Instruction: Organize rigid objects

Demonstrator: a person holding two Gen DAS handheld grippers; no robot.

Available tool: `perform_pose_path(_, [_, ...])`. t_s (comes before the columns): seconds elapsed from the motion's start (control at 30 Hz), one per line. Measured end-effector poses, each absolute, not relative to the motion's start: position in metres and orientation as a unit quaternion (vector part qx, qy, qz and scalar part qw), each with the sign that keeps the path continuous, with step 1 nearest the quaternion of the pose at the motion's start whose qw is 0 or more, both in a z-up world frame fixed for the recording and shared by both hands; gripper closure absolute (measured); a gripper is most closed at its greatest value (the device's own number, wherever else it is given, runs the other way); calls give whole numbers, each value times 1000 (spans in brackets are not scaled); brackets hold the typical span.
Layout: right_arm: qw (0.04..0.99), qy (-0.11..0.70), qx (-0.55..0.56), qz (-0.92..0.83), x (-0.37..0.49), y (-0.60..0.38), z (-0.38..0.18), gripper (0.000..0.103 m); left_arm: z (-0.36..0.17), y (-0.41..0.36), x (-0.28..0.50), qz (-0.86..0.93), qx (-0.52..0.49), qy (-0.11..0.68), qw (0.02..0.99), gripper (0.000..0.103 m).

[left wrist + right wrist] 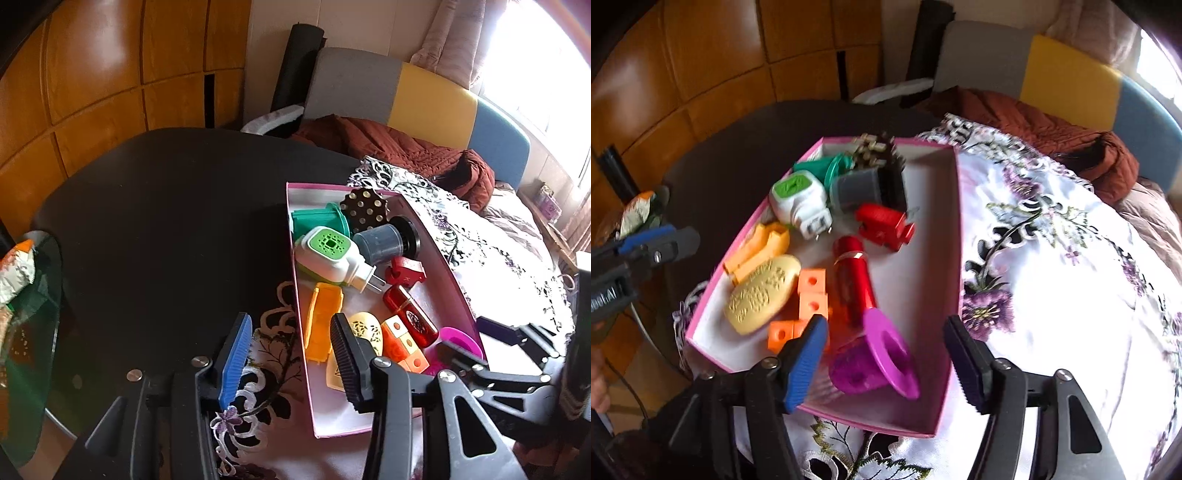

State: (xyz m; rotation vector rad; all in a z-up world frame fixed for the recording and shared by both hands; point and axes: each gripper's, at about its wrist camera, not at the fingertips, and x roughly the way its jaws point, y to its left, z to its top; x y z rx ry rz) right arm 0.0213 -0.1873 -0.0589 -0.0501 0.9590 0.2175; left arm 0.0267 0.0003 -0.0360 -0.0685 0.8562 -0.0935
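- Here we see the pink box lying on the floral cloth over the dark round table, its long axis running away from both cameras.
- Our right tongs stand wide apart over the near end of the box, holding nothing; the blue pad hangs above the orange cubes and the dark pad sits over the box's right wall.
- Between those pads lies the purple funnel-shaped piece, tipped on its side, its wide flange facing up and to the right, its narrow body pointing left toward the blue pad.
- The red flashlight lies along the box's length, one end just beside the purple flange, the other pointing to the far end.
- The cream oval soap-like piece lies aslant, beside the orange cubes, with the orange tray piece just beyond it against the left wall.
- The white-and-green plug-in device rests with its prongs pointing toward the near right, next to the red block.
- At the far end sit the green cup on its side, the grey cylinder and the dotted dark disc, crowded together.
- Our left tongs are also wide and hold nothing, straddling the box's left wall: blue pad over the cloth, dark pad over the box.
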Motion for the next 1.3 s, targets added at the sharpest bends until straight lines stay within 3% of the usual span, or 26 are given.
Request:
perform_pose_path(0.13, [898,434,5,69,18,-196,-43,21,-27,-4,21,-42,-27,398,916,57])
perform_pose_path(0.37, [920,390,36,34,11,-197,-21,17,-6,-9,2,-30,-26,367,929,33])
perform_pose_path(0.93, [928,370,25,22,-6,-186,-19,17,2,-13,-17,1,-13,340,940,33])
perform_pose_path(1.0, [928,371,22,25,-7,-184,-19,17,2,-12,-17,-1,-17,339,941,36])
perform_pose_path(1.07, [928,370,18,27,-7,-182,-20,17,1,-11,-18,-2,-18,336,942,48])
perform_pose_path(1.3, [929,368,12,24,-6,-182,-19,17,0,-8,-13,5,-17,341,940,50])
